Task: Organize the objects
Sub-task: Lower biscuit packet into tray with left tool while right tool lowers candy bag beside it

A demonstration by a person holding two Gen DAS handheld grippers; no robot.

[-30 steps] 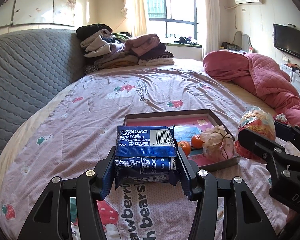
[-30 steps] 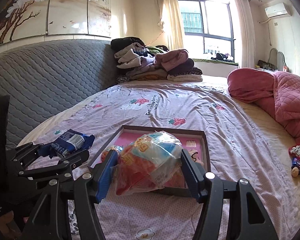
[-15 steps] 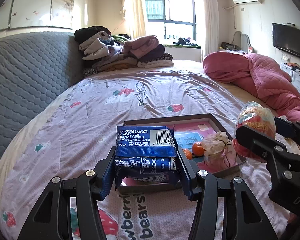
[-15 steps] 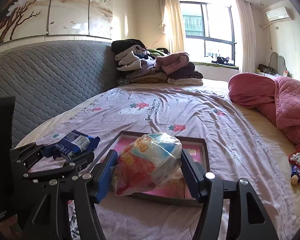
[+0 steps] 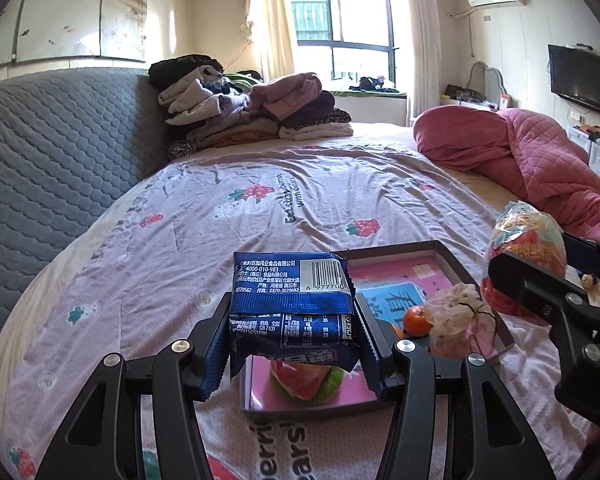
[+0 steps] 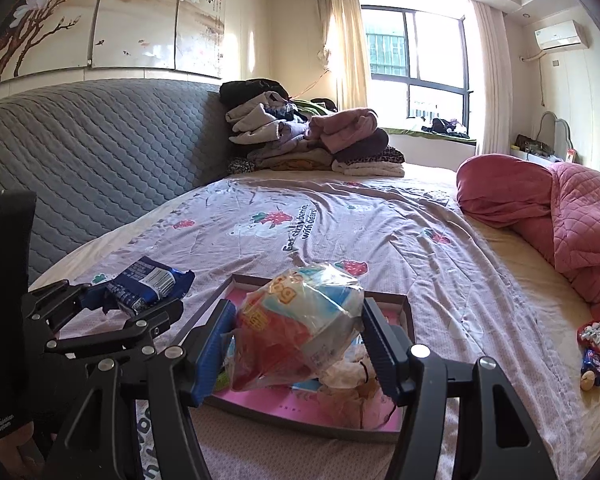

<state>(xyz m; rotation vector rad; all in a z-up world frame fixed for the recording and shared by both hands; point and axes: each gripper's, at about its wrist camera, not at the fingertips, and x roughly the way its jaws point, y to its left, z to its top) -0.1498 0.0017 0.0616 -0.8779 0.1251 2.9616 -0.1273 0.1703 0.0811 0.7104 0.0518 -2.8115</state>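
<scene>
My left gripper [image 5: 292, 340] is shut on a blue snack packet [image 5: 292, 304] and holds it above the near left corner of a shallow box with a pink lining [image 5: 452, 264]. The packet also shows in the right wrist view [image 6: 144, 284]. My right gripper [image 6: 298, 344] is shut on a clear bag of red and orange snacks [image 6: 300, 320], held over the box [image 6: 406, 308]. That bag shows at the right of the left wrist view [image 5: 528, 248]. Inside the box lie an orange [image 5: 416, 320], a tied pale pouch [image 5: 456, 316] and a watermelon-patterned item [image 5: 304, 376].
The box rests on a pink strawberry-print bedsheet [image 5: 260, 216]. A pile of folded clothes [image 5: 252, 108] sits at the far end by the grey headboard [image 5: 52, 152]. A pink quilt [image 5: 540, 160] lies at the right. Small loose items [image 6: 592, 352] lie at the bed's right edge.
Both grippers have moved forward and over the box with their loads still held. The box now sits closer and lower in both views.
</scene>
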